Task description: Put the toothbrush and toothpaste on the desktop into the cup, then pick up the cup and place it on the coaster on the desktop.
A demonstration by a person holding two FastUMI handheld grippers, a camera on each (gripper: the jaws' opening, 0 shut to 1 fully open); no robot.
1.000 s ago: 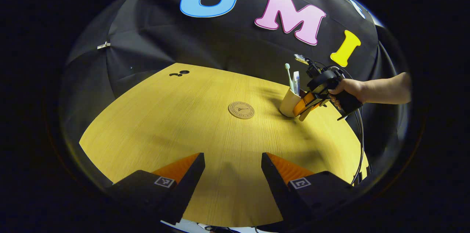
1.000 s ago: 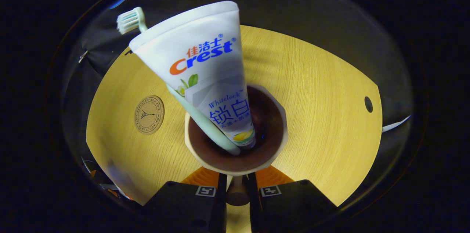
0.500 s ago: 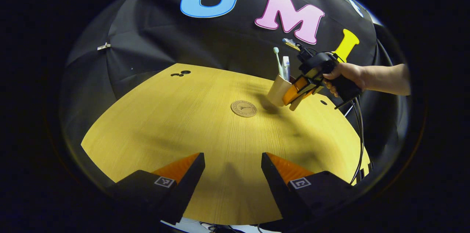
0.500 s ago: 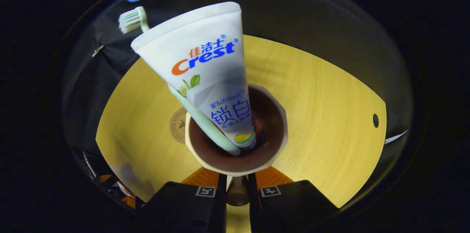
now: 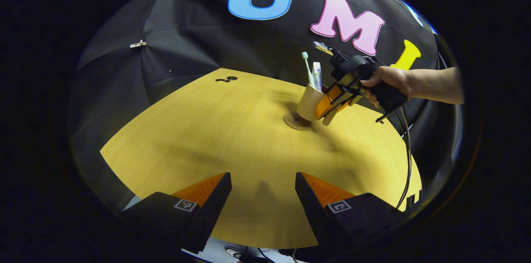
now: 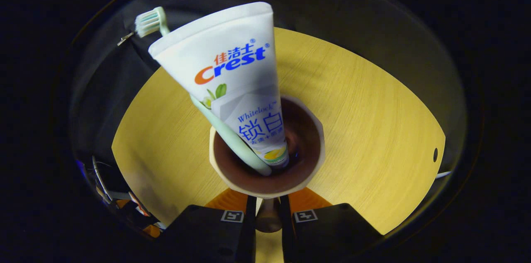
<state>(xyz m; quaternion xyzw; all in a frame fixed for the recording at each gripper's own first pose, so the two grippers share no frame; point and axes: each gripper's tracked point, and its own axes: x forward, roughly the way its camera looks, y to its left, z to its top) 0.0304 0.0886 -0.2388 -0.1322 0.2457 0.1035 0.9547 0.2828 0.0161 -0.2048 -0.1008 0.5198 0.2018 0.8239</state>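
Right gripper [image 6: 265,213] clamped on cup [image 6: 267,184] handle, cup over coaster [image 5: 295,122] right of centre, left gripper [image 5: 263,190] wide open, empty, bare bench [image 5: 215,138] lower left.

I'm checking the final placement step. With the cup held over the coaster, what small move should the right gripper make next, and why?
Probably lower it straight down. The right gripper holds the cup by its handle, tilted, over the coaster; toothbrush and toothpaste are inside.
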